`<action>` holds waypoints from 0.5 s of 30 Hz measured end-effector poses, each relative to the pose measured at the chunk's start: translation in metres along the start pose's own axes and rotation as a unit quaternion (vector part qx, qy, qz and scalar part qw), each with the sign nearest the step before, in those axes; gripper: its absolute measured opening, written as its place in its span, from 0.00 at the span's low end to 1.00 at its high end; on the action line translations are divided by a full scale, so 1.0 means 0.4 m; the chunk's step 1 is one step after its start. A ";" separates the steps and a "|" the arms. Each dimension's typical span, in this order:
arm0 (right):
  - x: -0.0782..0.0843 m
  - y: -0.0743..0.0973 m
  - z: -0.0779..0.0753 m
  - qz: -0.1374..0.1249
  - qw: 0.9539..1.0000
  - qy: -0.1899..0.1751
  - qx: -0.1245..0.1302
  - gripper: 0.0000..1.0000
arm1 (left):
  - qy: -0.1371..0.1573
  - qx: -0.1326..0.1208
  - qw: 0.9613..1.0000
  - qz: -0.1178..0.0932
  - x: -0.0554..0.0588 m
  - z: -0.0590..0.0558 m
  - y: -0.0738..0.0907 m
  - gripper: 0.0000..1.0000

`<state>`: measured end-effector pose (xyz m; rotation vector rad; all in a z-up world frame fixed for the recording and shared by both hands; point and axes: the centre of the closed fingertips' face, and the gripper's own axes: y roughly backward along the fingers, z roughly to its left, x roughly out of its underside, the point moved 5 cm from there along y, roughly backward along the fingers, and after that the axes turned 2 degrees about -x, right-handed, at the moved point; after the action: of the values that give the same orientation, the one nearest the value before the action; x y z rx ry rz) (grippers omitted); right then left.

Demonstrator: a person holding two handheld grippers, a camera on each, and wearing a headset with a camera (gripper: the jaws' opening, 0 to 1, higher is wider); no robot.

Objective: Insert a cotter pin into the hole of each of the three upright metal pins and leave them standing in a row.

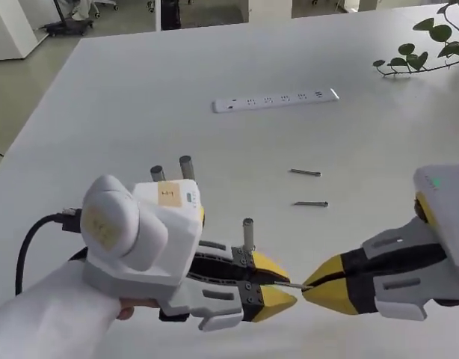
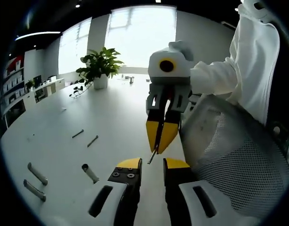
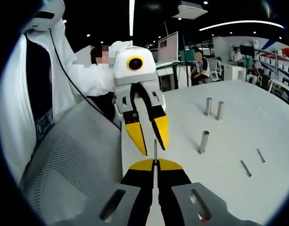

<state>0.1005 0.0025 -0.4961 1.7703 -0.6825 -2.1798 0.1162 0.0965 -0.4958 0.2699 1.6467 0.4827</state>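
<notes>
We hold the right tool [image 1: 308,288] clamped on a cotter pin [image 1: 291,284] near the near edge of the tabletop [image 1: 140,90]. The pin sticks straight out past the tips, its long axis in line with the tool. Facing it tip to tip is our left tool [image 1: 274,282], its jaws parted. In the right gripper view the free end of the pin reaches up towards the gap between those parted jaws, and whether it has entered the gap we cannot tell.

The nearest upright pin [image 1: 248,232] stands just behind the left tool, on the side away from the near edge. The cotter pin runs along that edge, roughly level, so it already lies crosswise to the upright shaft. We judge the coming move turns on carrying its point back and up to the hole near the top, which is too small for us to make out. The left tool is the nearer one for steadying that upright.

The two other upright pins [image 1: 172,170] stand close together farther back to the left. Two loose cotter pins [image 1: 307,188] lie flat towards the middle.
</notes>
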 end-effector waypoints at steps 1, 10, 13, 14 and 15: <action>0.000 0.003 -0.011 0.003 1.000 0.002 0.006 0.00 | 0.005 -0.014 1.000 -0.004 0.004 0.013 0.005 0.21; 0.005 0.021 -0.094 0.038 0.999 0.012 0.035 0.00 | 0.031 -0.144 0.989 -0.028 0.036 0.148 0.044 0.27; 0.005 0.018 -0.118 0.046 0.998 0.015 0.042 0.00 | 0.036 -0.147 0.988 -0.028 0.049 0.170 0.036 0.27; 0.004 0.015 -0.124 0.047 0.998 0.015 0.043 0.00 | 0.035 -0.151 0.988 -0.026 0.052 0.176 0.033 0.27; 0.005 0.014 -0.133 0.050 0.998 0.016 0.046 0.00 | 0.034 -0.151 0.988 -0.022 0.057 0.183 0.026 0.27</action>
<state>0.1510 -0.0140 -0.5030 1.7694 -0.8583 -2.0817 0.1841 0.1270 -0.5166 -0.0089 1.6157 0.7057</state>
